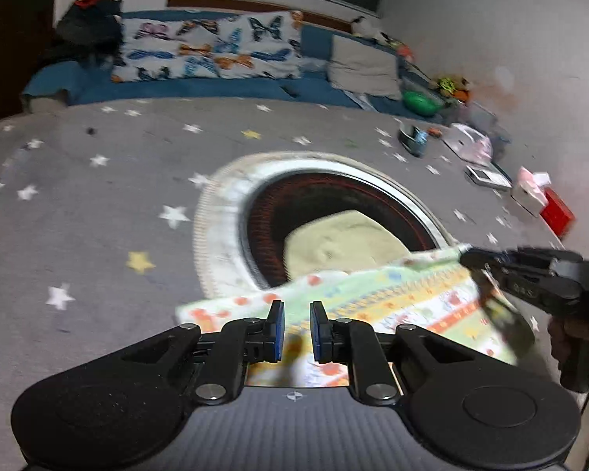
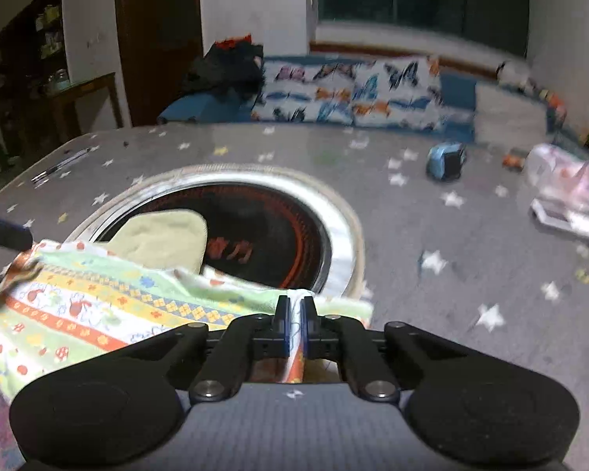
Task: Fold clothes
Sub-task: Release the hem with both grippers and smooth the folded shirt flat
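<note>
Right gripper (image 2: pixel 293 327) pinches the cloth (image 2: pixel 98 306) edge; left gripper (image 1: pixel 293 331) gapes empty, the cloth's long axis running sideways just ahead of it

Soft printed cotton cloth (image 2: pixel 98 306), matt black plastic gripper (image 2: pixel 294 325), glossy metal-rimmed glass hob (image 1: pixel 333 212), matt starred tablecloth (image 1: pixel 98 204).

1. The right hand-held gripper (image 2: pixel 294 324) pinches an edge of the patterned cloth (image 2: pixel 98 306) between its blue pads.
2. The cloth spreads leftward over the star-print tabletop (image 2: pixel 432 235) (the picture is blurred).
3. A pale yellow cloth (image 2: pixel 165 235) lies in the round dark recess (image 2: pixel 263 235) beyond it.
</note>
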The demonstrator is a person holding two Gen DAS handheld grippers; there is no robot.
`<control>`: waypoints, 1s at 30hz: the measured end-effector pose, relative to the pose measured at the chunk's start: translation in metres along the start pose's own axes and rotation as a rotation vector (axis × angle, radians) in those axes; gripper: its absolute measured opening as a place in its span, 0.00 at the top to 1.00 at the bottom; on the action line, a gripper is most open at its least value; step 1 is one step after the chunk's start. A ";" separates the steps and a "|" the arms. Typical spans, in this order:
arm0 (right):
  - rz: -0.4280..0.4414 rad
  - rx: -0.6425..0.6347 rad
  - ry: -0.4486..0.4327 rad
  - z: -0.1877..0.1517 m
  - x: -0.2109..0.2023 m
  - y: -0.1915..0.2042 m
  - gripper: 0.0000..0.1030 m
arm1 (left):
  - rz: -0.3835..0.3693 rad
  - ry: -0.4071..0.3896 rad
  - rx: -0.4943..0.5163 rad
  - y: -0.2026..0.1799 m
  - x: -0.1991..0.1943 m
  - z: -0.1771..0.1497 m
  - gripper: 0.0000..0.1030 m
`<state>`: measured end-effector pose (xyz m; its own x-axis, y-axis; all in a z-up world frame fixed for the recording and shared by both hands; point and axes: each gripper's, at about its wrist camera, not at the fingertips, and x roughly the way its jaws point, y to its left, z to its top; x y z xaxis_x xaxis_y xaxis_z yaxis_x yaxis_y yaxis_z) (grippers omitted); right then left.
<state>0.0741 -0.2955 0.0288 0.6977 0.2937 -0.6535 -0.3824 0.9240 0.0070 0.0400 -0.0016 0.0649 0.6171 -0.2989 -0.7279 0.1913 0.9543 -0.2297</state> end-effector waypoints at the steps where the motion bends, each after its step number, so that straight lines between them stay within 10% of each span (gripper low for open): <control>1: -0.014 -0.008 0.010 0.000 0.002 0.002 0.96 | 0.003 0.007 0.004 -0.002 0.004 -0.001 0.84; 21: 0.152 -0.045 0.050 0.023 0.041 0.054 0.88 | -0.030 0.033 -0.055 -0.005 0.048 0.014 0.87; 30: 0.254 -0.103 0.023 0.017 -0.002 0.075 0.87 | -0.105 -0.003 0.030 -0.037 0.013 -0.003 0.87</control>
<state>0.0545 -0.2222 0.0437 0.5579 0.5059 -0.6579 -0.6039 0.7913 0.0963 0.0387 -0.0412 0.0622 0.5946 -0.3976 -0.6988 0.2778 0.9172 -0.2855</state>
